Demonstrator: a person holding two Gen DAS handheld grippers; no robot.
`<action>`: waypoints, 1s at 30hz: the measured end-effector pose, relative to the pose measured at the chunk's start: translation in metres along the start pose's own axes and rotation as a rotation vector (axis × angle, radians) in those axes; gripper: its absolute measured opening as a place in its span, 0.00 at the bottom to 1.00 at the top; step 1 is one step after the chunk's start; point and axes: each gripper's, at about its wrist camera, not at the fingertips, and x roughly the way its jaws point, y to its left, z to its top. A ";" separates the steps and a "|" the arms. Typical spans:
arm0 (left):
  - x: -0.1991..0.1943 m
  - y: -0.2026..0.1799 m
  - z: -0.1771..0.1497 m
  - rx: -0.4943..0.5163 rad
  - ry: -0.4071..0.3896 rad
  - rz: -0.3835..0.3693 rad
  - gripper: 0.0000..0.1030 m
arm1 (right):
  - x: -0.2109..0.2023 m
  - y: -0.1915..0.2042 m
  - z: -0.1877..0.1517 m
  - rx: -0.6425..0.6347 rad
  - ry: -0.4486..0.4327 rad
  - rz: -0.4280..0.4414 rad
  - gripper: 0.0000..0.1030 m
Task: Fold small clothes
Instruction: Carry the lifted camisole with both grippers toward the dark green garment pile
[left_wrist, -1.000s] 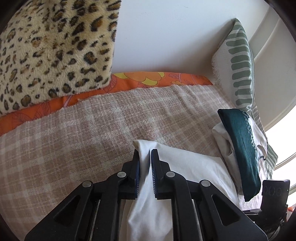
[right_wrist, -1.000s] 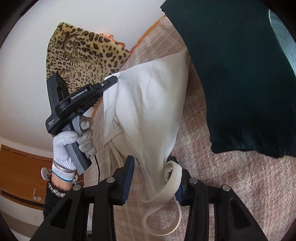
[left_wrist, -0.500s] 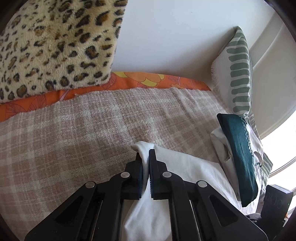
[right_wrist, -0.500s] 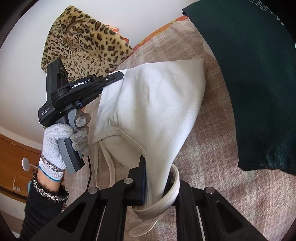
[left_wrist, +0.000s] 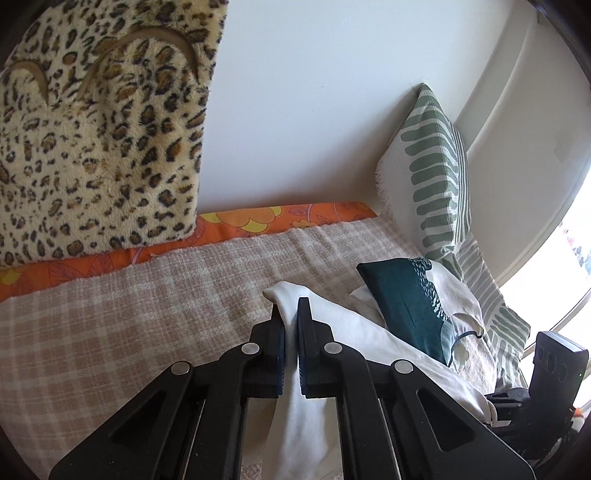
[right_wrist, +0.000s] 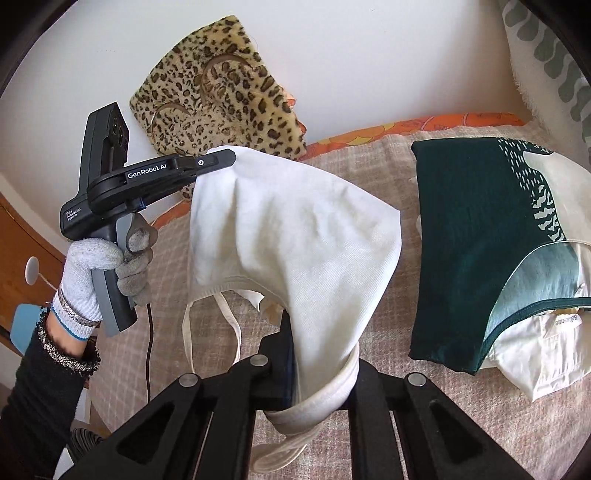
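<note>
White cotton garment (right_wrist: 295, 236) hangs stretched between both grippers above the plaid blanket (left_wrist: 110, 332). Left gripper (left_wrist: 290, 332) has its jaws clamped on one corner of the fabric. Right gripper (right_wrist: 317, 369) has its jaws pressed together on the banded edge, the loose straps dangling below. A gloved hand (right_wrist: 107, 266) holds the left tool's handle. Folded dark green garment (right_wrist: 465, 251) lies on the blanket just beside, on white clothes. Leopard cushion (left_wrist: 92, 129) leans against the wall.

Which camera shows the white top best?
The right wrist view: the white top hangs spread out between the left hand-held gripper and the right hand-held gripper, straps dangling. The left wrist view shows only a bunched strip of it pinched between closed jaws.
</note>
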 end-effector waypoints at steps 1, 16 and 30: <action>0.001 -0.002 0.000 0.015 -0.001 0.010 0.04 | -0.001 -0.002 -0.001 0.011 -0.003 0.008 0.05; 0.051 0.040 -0.004 -0.023 0.078 0.108 0.04 | 0.096 -0.017 -0.025 0.256 0.124 0.132 0.30; 0.061 0.053 -0.007 -0.046 0.090 0.094 0.04 | 0.111 -0.047 -0.020 0.354 0.067 0.185 0.13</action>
